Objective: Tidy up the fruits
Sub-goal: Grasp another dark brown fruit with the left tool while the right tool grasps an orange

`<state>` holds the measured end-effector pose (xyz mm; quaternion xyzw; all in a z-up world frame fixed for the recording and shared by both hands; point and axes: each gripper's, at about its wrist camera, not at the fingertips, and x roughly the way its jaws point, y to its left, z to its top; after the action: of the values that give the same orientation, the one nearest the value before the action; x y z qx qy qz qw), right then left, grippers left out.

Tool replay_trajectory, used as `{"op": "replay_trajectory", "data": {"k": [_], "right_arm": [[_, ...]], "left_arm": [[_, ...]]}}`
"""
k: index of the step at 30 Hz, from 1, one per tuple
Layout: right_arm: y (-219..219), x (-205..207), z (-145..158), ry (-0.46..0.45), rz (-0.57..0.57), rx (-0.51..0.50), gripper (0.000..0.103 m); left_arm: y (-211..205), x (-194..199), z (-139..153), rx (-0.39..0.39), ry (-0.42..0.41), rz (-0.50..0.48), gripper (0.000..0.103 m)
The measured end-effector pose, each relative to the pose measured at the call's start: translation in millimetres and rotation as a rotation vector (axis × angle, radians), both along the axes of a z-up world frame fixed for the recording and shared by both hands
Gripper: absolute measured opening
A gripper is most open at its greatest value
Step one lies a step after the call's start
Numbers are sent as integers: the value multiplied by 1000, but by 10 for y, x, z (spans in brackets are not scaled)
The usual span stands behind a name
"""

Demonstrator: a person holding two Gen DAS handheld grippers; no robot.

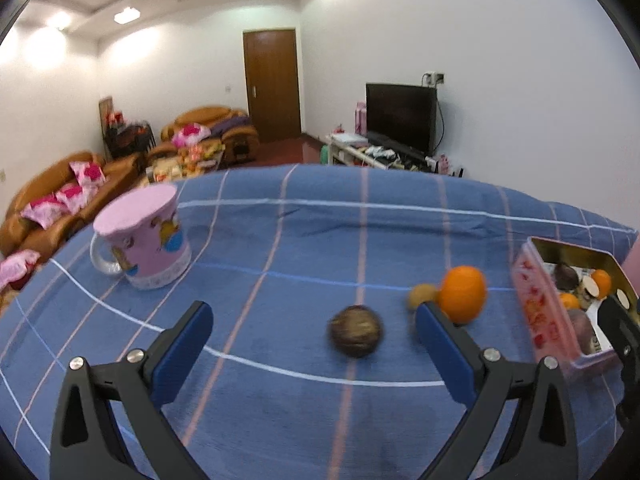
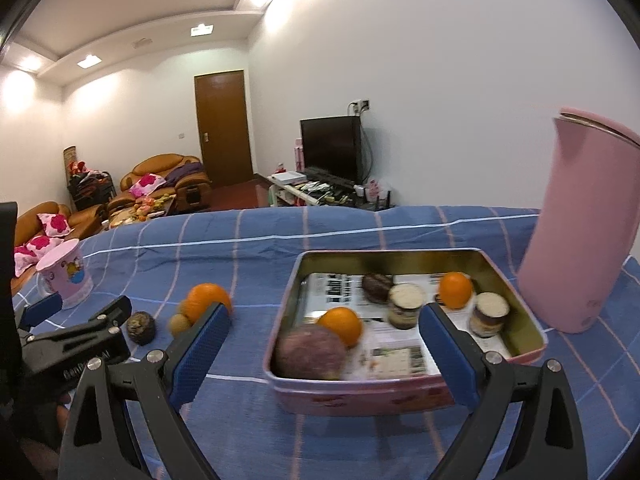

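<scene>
Closing on the dark fruit

Reaching for the loose fruit is the step in hand, as I judge it. The left hand-held gripper (image 1: 314, 330) has its jaws spread wide and holds nothing; the dark fruit (image 1: 355, 331) lies on the blue cloth (image 1: 280, 248) just ahead, between the two fingers but nearer the right one. An orange (image 1: 463, 294) and a small tan fruit (image 1: 421, 295) sit touching each other just past that right finger. To do this well, shift slightly right so the dark fruit is centred, go low and close gently, since a round fruit rolls on cloth. Keep the right finger clear of the orange, or it may be nudged away.

The right hand-held gripper (image 2: 325, 336) is also wide and empty, and hovers in front of the tin (image 2: 404, 394), which sits straight ahead. The tin already holds two oranges, a large purple fruit (image 2: 310, 354) and a few other items. The dark fruit belongs there, well to the right of the left gripper.
</scene>
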<state>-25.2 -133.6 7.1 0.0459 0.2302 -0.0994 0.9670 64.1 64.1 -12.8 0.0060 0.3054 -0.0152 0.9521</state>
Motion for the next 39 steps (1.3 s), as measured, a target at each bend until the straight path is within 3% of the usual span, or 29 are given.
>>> {"op": "replay_trajectory", "data": {"k": [4, 9, 11, 16, 22, 25, 27, 30, 33, 37, 39], "right_arm": [[120, 110, -26, 19, 30, 10, 97], [275, 165, -36, 23, 63, 5, 96], [331, 145, -28, 10, 87, -13, 96], [430, 102, -7, -11, 125, -47, 96], [386, 120, -20, -2, 127, -21, 96], [352, 143, -42, 11, 131, -4, 96], [352, 150, -49, 15, 137, -3, 96], [386, 177, -60, 24, 152, -6, 96], [416, 230, -75, 39, 176, -3, 84], [452, 423, -106, 65, 203, 26, 64], [470, 533, -119, 77, 219, 43, 63]], "left_arm": [[209, 119, -71, -42, 56, -17, 103], [228, 194, -148, -36, 109, -50, 101], [149, 189, -143, -19, 110, -102, 96], [-163, 205, -180, 117, 127, -207, 90], [-246, 408, -244, 127, 195, -218, 81], [-258, 453, -255, 111, 216, -238, 72], [-288, 488, -289, 107, 248, -263, 48], [-255, 517, -300, 59, 272, -284, 41], [-197, 535, -290, 21, 277, -281, 39], [-23, 515, -231, -30, 250, -207, 39], [104, 472, -185, -67, 211, -143, 39]]}}
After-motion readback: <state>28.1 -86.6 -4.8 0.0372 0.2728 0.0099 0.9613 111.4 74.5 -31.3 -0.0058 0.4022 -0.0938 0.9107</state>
